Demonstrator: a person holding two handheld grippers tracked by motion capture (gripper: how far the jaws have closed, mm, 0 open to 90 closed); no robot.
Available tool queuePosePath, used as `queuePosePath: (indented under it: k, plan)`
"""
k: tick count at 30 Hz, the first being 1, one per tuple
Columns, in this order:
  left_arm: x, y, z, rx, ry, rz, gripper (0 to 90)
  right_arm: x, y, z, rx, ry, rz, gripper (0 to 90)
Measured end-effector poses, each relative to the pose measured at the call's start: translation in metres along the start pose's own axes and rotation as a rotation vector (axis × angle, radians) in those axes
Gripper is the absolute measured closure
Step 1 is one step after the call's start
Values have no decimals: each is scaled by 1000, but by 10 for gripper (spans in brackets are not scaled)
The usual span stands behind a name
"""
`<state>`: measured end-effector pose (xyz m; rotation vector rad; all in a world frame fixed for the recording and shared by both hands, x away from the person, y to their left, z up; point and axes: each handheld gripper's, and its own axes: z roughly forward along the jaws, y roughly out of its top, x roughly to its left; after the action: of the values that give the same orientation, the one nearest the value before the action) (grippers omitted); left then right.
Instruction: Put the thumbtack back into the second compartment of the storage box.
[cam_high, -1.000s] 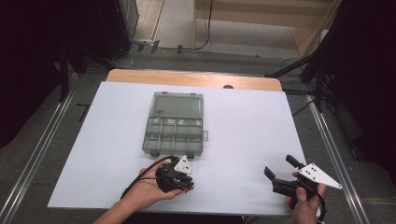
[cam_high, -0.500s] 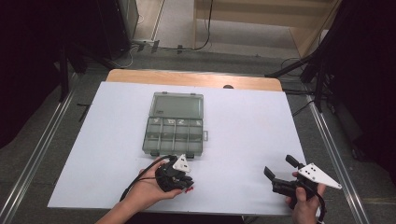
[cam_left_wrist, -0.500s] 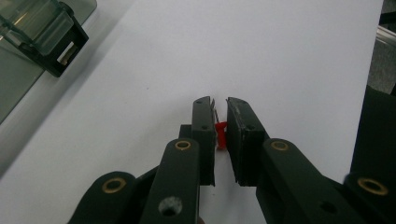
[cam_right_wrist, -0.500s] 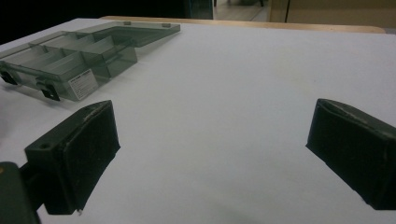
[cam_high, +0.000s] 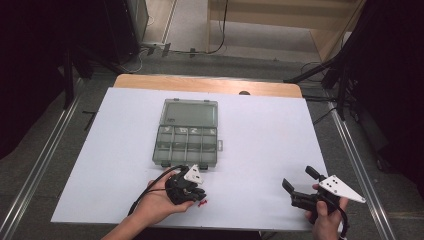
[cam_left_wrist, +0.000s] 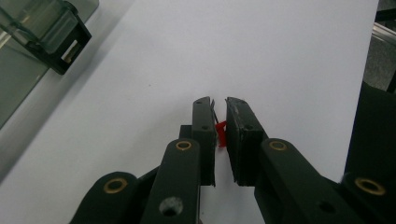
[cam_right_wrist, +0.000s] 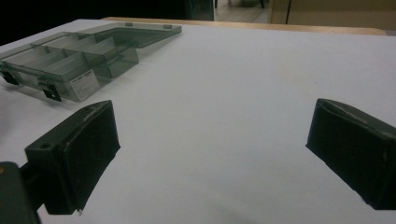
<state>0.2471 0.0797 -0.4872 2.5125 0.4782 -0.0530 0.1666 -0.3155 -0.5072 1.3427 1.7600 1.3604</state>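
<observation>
The left gripper (cam_high: 196, 196) sits low at about seven o'clock on the white surface (cam_high: 260, 150), just below the front edge of the organizer box (cam_high: 187, 133). Its jaws stand nearly together, pinched on a small red piece (cam_left_wrist: 221, 134) that looks like thin, hard plastic with a fine metal pin or wire beside it; what it is exactly is too small to tell. In the left gripper view the piece is wedged between the flat black pads near their tips, and in the high view its red end pokes out just past the gripper toward the person's side. The grip is so narrow because the part is tiny and flat; my guess is that it is being lifted off the surface to go into one of the box's compartments.

The organizer box lies open near the centre, toward eleven o'clock of the left gripper. It is smoky, translucent plastic, rectangular, with a plain lid folded back at twelve o'clock and a grid of small square-walled cells in the near half. Two dark latches sit on its front edge, and a pale label shows on one side wall. Lying open and flat, it leaves the cells reachable from above.

The right gripper (cam_high: 300, 185) rests at about five o'clock, well apart from the box, its matte black, blocky pads spread wide with nothing between them. It seems parked there to keep out of the way.
</observation>
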Motion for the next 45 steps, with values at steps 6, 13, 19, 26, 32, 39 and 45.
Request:
queuePosePath:
  k: [6, 13, 19, 26, 32, 39, 45]
  plan:
    - [4, 0, -6, -12, 5, -8, 824, 0, 0, 1, 1, 2, -1, 30]
    - [9, 1, -13, -20, 15, -10, 823, 1, 0, 1, 2, 2, -7, 31]
    - [17, 1, -22, -39, 27, -22, 823, 1, 0, 1, 4, 1, -6, 33]
    - [25, 0, -31, -52, 37, -35, 823, 2, 0, 1, 5, 2, -7, 37]
    - [29, 0, -36, -55, 46, -35, 823, 2, 0, 1, 3, 3, -11, 38]
    - [34, 1, -44, -66, 62, -37, 823, 3, 0, 1, -1, 6, -9, 39]
    - [40, 5, -51, -80, 71, -40, 823, 3, 0, 0, -1, 9, -12, 39]
